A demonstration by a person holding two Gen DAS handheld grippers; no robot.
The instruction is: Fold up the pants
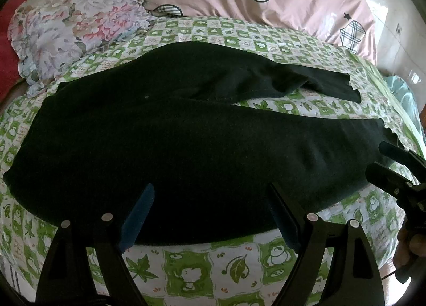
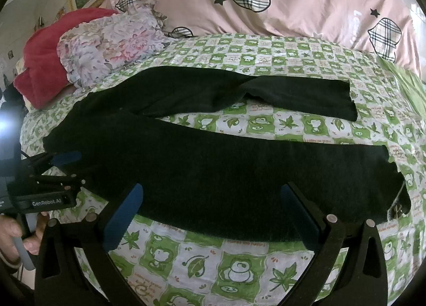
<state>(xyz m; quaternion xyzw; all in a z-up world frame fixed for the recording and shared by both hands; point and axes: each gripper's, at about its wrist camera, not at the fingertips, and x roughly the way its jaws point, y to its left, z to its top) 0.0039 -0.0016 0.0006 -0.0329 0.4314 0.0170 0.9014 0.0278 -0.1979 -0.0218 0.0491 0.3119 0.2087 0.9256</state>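
Closest in, the left gripper [image 1: 210,213] and the right gripper [image 2: 213,213] both hang wide open with nothing in them, just above the near edge of the black pants [image 1: 173,146]. The pants lie flat on the green and white bed sheet [image 2: 239,266], stretched long from 9 o'clock, where the waist is, to 3 o'clock, where the leg ends are. The near leg runs right at 12 o'clock from both claws, with the left one nearer the waist and the right one nearer the cuff, and the far leg [image 2: 293,93] lies apart behind it, so I think the near leg should be lifted over onto it.
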